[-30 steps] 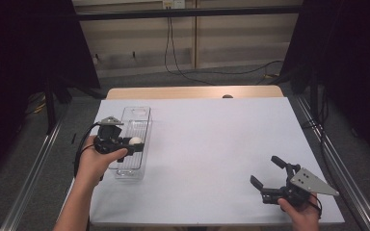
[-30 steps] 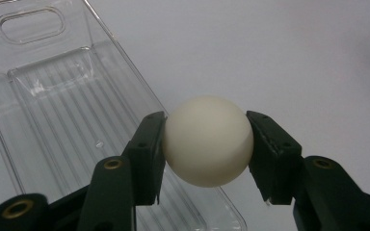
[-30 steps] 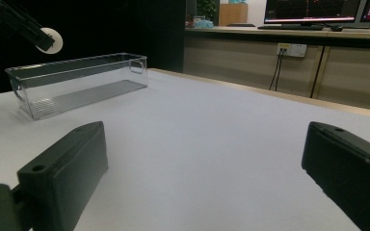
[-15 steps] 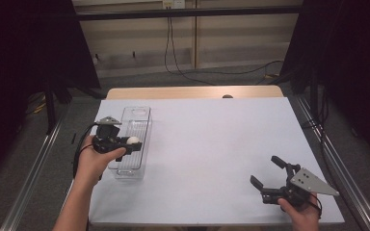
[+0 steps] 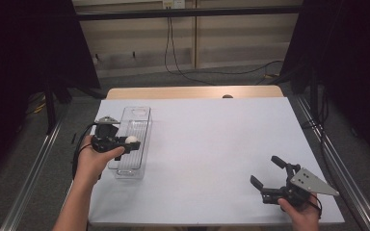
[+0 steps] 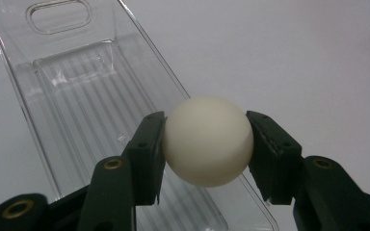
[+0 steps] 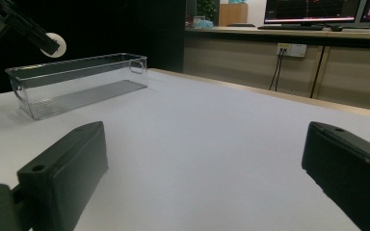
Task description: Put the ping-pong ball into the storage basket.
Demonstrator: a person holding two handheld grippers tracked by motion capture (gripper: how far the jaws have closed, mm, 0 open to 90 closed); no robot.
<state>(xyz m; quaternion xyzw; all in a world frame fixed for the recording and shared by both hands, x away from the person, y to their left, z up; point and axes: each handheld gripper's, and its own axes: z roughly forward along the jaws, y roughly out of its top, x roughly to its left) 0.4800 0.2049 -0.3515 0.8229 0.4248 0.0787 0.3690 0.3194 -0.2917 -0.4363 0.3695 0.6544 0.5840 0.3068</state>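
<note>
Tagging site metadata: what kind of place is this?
Likely a lab or office test bench: white table framed by metal rails, monitors on a back counter, wall socket with trailing cables.

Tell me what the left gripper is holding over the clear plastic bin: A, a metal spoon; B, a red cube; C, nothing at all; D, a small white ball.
D: in the left gripper view the left gripper has both pads pressed against a small white ball, above the clear plastic bin.
</note>
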